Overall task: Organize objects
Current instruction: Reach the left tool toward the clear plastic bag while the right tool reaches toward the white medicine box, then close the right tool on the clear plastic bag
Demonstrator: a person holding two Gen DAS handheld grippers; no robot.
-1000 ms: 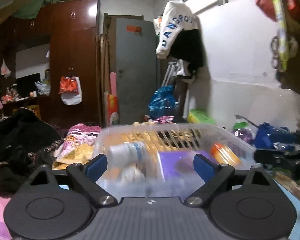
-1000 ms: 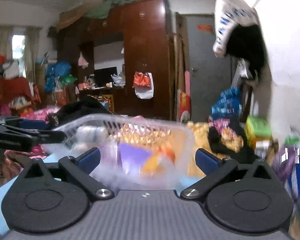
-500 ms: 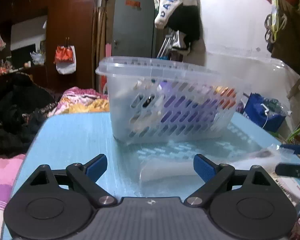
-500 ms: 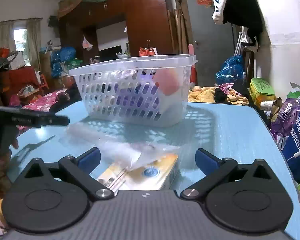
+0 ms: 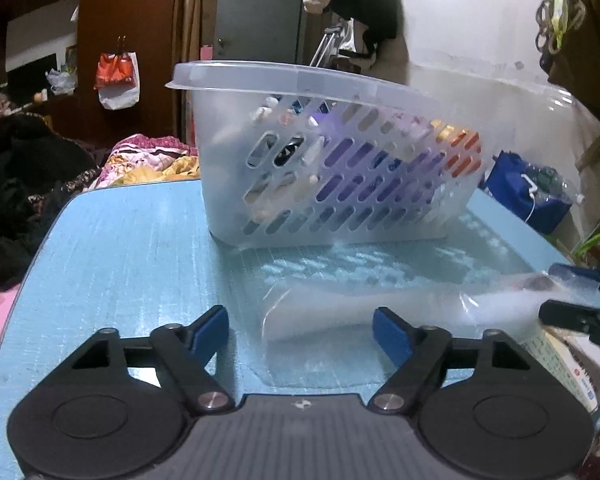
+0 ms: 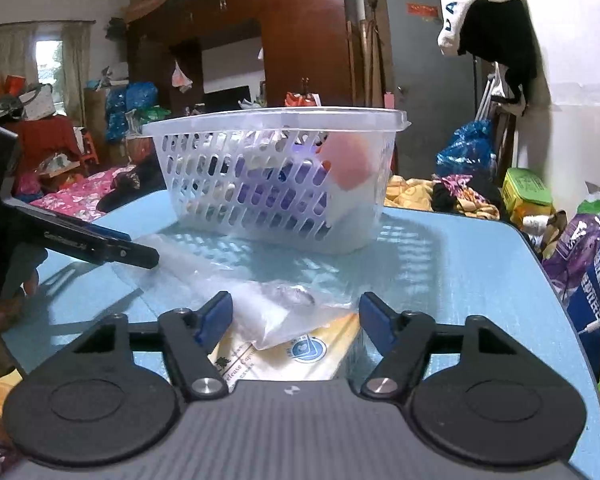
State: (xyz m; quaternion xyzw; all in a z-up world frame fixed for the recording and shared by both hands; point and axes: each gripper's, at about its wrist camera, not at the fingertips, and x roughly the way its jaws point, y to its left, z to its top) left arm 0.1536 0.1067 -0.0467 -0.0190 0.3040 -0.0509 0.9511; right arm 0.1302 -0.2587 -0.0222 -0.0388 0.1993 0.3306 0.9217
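A clear plastic bag lies flat on the blue surface, just in front of the slotted white basket that holds mixed items. The left hand-held gripper has just been closing, its jaws still apart around the bag's near end. The right hand-held gripper has also been closing, jaws apart over the bag's other end and a yellow box beneath it.
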